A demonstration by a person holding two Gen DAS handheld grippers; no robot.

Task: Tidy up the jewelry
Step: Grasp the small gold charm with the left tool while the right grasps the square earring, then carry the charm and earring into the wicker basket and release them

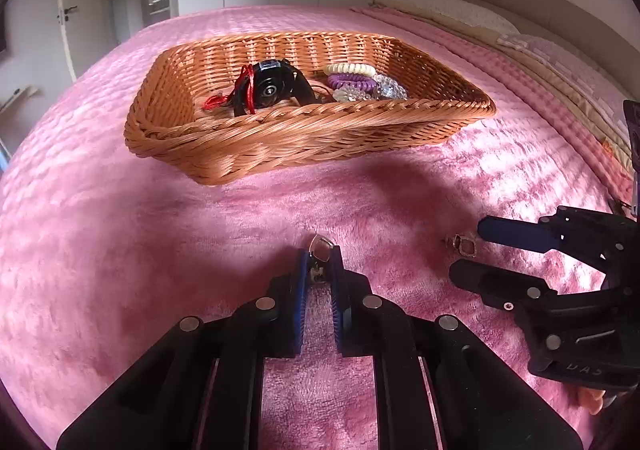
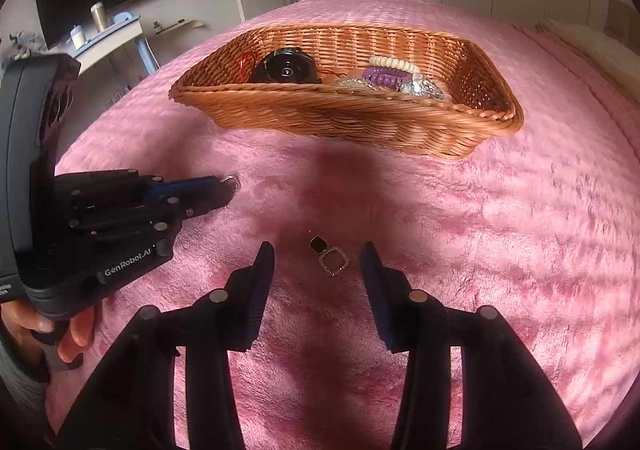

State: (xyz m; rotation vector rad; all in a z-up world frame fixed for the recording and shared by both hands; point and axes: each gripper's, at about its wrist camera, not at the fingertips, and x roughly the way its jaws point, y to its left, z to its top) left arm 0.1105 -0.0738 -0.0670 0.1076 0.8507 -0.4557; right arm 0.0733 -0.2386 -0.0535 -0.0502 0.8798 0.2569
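Left tool (image 1: 320,262) is clenched on an earring (image 1: 320,248), pinched low between the blue pads so the silvery loop pokes out past the tips; the grip sits at the clasp end, probably because that is the only part thick enough to hold, and it leaves the loop free to drop clear on release. Its long axis runs along the fingers, loop end pointing ahead toward the basket (image 1: 280,126). In the right wrist view the same tool comes in from the left, lying roughly level just above the blanket (image 2: 500,218), the loop a small glint at its tip. Right tool (image 2: 318,250) is released, jaws spread wide and straddling a second earring (image 2: 330,256) that lies flat on the blanket between them, touching neither pad (a dark square stud with a larger stone-rimmed square hanging off it). That one's long axis runs diagonally, stud end up-left toward the basket, pendant end down-right toward the camera, so as the jaws stand they would close across it rather than along it, which looks a sensible pinch for something so thin, though the pile could let it sink. Farther out the basket sits on the blanket, well apart from both earrings, long side facing the tools. Inside are a black watch (image 1: 272,88) with a red cord (image 1: 246,90) at left and coil hair ties (image 1: 352,76) plus clear beaded pieces at right, so the sorted items are already gathered there and the two earrings look like the last loose ones.
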